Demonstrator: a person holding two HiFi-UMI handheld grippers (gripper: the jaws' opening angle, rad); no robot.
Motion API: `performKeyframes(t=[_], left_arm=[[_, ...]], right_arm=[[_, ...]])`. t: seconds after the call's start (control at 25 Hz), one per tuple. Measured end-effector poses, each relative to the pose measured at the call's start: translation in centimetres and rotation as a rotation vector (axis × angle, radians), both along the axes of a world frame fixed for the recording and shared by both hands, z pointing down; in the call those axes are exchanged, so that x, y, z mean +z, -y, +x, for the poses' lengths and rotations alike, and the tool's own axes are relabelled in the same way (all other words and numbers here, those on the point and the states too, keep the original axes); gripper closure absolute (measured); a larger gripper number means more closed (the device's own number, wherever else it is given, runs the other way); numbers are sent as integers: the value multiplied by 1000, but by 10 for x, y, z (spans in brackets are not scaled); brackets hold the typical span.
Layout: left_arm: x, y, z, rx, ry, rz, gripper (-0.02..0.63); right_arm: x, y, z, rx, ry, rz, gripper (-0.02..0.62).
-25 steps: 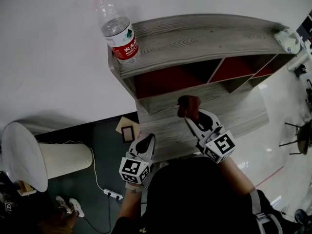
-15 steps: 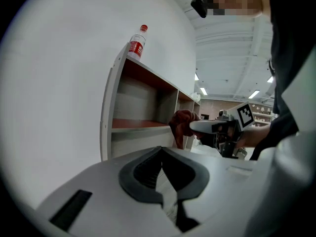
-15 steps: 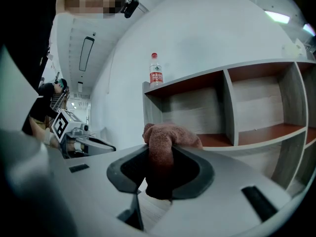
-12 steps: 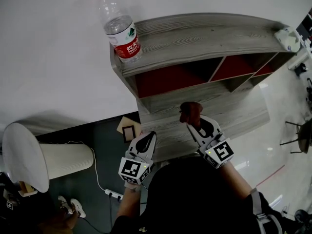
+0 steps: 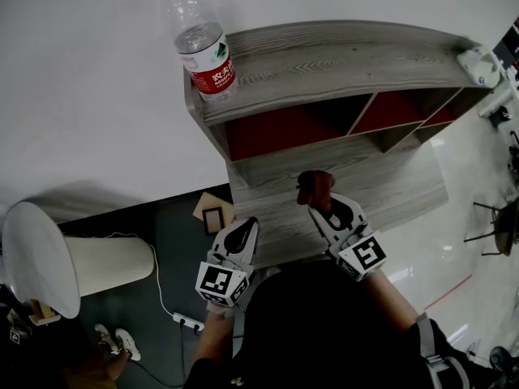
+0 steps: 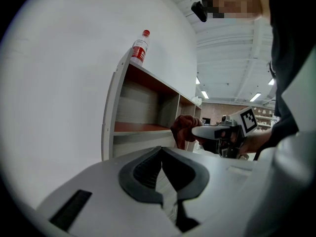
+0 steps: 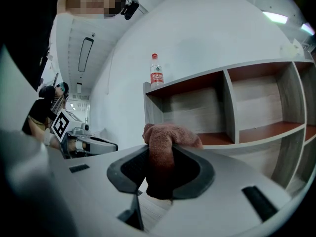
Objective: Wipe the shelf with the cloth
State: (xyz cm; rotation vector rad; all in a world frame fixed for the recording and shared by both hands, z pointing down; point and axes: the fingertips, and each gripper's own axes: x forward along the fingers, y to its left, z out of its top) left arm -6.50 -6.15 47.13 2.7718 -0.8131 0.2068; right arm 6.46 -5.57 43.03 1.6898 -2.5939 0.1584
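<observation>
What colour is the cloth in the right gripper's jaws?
The cloth is plain reddish-brown; clearest in the right gripper view.

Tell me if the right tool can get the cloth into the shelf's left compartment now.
Probably yes: the right tool, shut on the cloth, faces the open left compartment, and nothing stands between them.

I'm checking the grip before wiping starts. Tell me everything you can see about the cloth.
The cloth is reddish-brown and fuzzy like towelling, bunched into a lump. The right tool pinches it between its jaws, with a fold bulging above them and a tail hanging below. It sits at the front of the shelf; whether they touch is unclear.
</observation>
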Motion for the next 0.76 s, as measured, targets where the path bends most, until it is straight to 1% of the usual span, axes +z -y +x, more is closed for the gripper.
performKeyframes(t=[0.36, 0.56, 0.76], left_arm=[[3, -1, -1, -10, -10, -17, 598], [4, 0, -2, -18, -9, -17, 598], [6, -2, 0, -18, -7, -23, 598]], right_arm=[[4, 0, 1, -1, 17, -11, 497], [6, 1, 3, 11, 28, -39, 497], [6, 2, 5, 10, 38, -30, 497]])
